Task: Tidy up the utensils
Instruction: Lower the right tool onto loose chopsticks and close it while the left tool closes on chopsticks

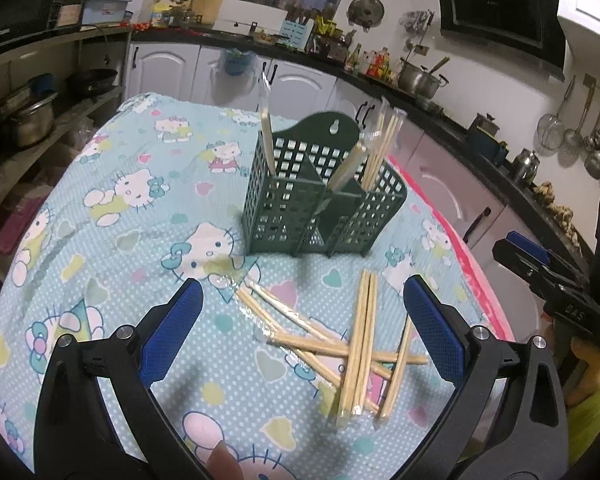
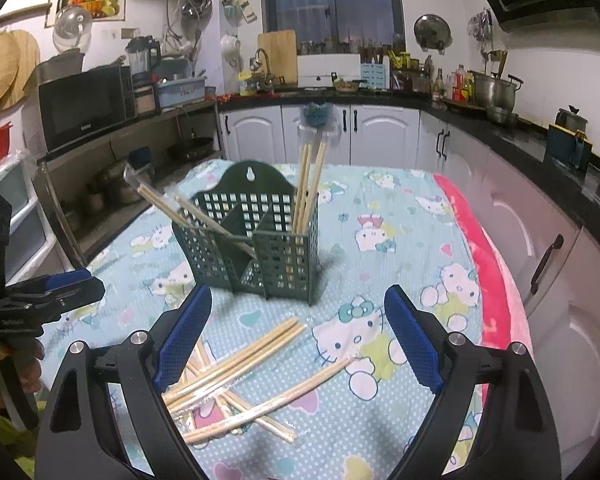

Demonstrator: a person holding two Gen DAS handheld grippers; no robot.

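Left to right: the left gripper (image 1: 300,316), jaws wide apart and empty, hangs over the desk (image 1: 112,216) with its cartoon-cat cloth. Ahead stands a green slotted holder (image 1: 320,204); one wrapped chopstick pair (image 1: 266,136) leans in its left compartment and several in its right (image 1: 380,148). Loose wrapped chopsticks (image 1: 356,344) lie crossed on the cloth between holder and grippers. The right gripper (image 2: 298,332), jaws likewise apart, hovers above that pile, holding nothing.
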